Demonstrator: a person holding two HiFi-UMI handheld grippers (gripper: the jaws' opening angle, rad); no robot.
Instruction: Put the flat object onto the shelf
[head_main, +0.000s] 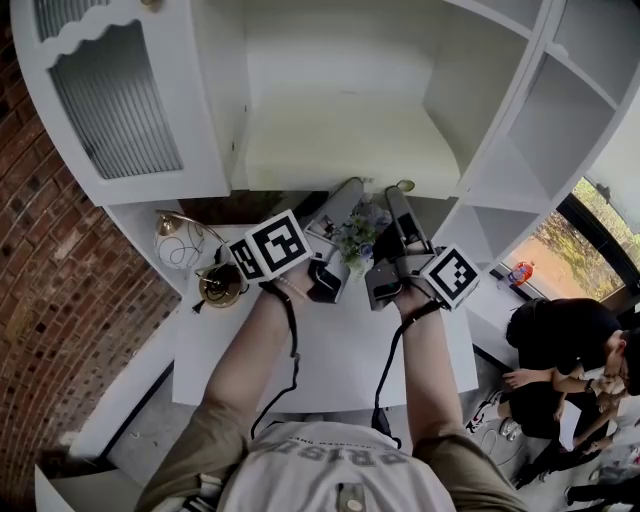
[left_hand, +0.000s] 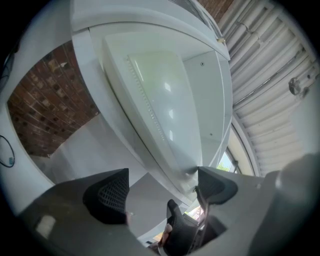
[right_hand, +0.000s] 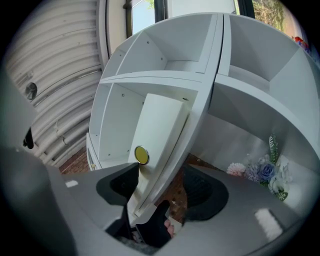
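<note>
A cream flat slab (head_main: 345, 145) lies on the shelf inside the open middle compartment of the white cabinet (head_main: 500, 170). The left gripper view shows it as a pale panel (left_hand: 160, 100) with a ridged edge. Both grippers hover just below that compartment, apart from the slab. My left gripper (head_main: 335, 215) is open, with nothing between its pads (left_hand: 107, 197). My right gripper (head_main: 393, 205) is beside the open right door's gold knob (head_main: 405, 185). In the right gripper view the door (right_hand: 160, 135) with its yellow knob (right_hand: 141, 155) runs down between the open jaws, with a gap at the right pad (right_hand: 200, 192).
Artificial flowers (head_main: 355, 238) stand between the grippers. A white and gold vase (head_main: 180, 240) and a brass piece (head_main: 220, 285) sit left on the white table (head_main: 330, 360). The left door (head_main: 115, 100) with ribbed glass hangs open. A brick wall (head_main: 50, 300) lies left, seated people (head_main: 560, 360) right.
</note>
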